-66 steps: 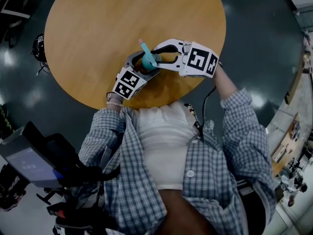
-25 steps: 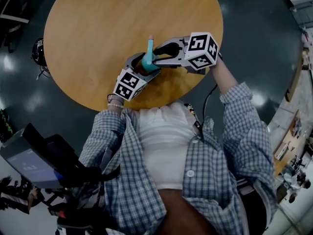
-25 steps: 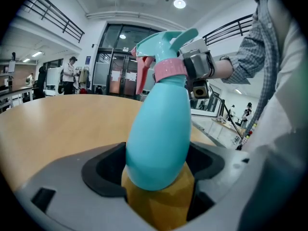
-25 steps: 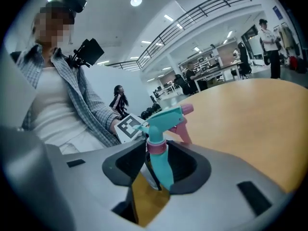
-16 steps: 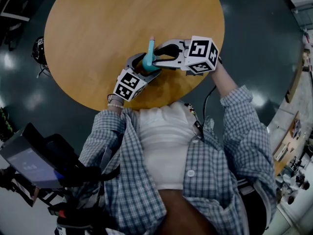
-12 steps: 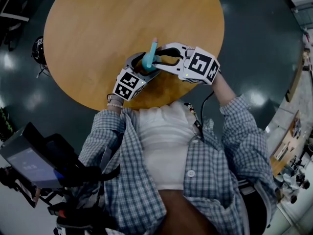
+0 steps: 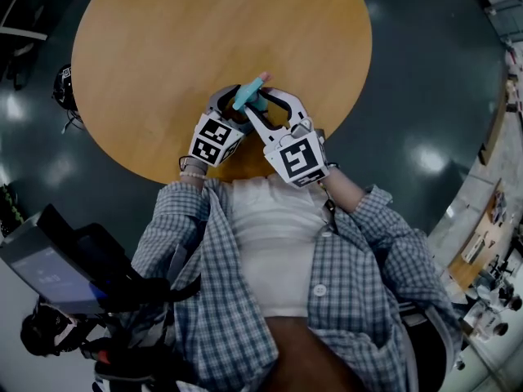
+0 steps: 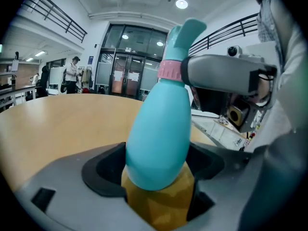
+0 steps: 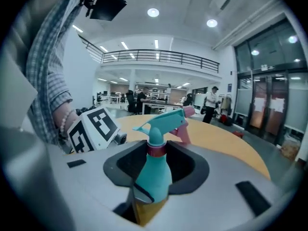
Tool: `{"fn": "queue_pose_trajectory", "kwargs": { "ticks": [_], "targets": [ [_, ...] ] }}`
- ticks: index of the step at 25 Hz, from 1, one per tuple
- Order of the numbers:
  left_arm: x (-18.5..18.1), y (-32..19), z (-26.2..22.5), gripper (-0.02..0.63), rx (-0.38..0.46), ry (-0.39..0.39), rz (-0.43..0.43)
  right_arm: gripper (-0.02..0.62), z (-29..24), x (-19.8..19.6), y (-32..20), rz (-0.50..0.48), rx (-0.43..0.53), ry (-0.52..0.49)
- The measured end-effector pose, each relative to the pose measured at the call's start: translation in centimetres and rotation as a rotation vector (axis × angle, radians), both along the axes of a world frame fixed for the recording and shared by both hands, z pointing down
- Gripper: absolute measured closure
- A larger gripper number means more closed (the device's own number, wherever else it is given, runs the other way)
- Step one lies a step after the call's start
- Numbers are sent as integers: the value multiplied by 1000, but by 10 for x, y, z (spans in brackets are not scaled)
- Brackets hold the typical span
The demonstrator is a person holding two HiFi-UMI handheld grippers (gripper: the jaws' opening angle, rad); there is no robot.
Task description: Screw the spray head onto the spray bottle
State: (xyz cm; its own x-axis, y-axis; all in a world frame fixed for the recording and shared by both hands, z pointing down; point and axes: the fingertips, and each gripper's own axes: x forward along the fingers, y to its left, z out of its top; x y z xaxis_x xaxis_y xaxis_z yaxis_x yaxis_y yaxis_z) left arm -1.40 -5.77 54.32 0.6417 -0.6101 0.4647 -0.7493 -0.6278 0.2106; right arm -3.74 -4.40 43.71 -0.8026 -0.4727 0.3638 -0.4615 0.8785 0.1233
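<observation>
Two grippers meet on one small bottle, over the side of the table (image 7: 180,39) nearest to the person. In the head view the left gripper (image 7: 233,104) comes in from 7 o'clock and the right gripper (image 7: 263,98) from 5 o'clock. The teal spray head (image 7: 249,95) between them points its pink nozzle toward 1 o'clock. In the left gripper view the jaws are clamped on the low, wide part of the spray bottle (image 8: 159,138), which leans toward 1 o'clock. I think this grip is there to stop the body from turning. Near the top, one grey jaw of the right gripper lies against the pink collar (image 8: 169,70) under the head. In the right gripper view the jaws are closed on the neck at this collar, and the head with its pink trigger stands above them toward 12 o'clock; the left gripper's marker cube (image 9: 94,125) sits at 9 o'clock. Holding at the collar – not at the trigger – probably gives the twist directly to the thread. The head already sits on the neck, but how tight it is I cannot judge.
</observation>
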Motion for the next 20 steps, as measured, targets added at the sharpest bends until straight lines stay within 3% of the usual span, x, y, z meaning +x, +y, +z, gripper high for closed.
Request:
{"fn": "queue_pose_trajectory", "kwargs": {
  "ticks": [5,8,13,20],
  "targets": [
    [-1,0,5,222,-5,-11,-14,476,2,1,-4,228,-56,-30],
    [-2,-1,5,222,-5,-10,-22,476,2,1,-5,285,-71,-36],
    [-2,-1,5,222,-6,-9,-20,476,9,1,-3,185,-137,-6],
    [2,-2,1,222,-2,1,-9,475,14,20,7,-46,-203,15]
  ]
}}
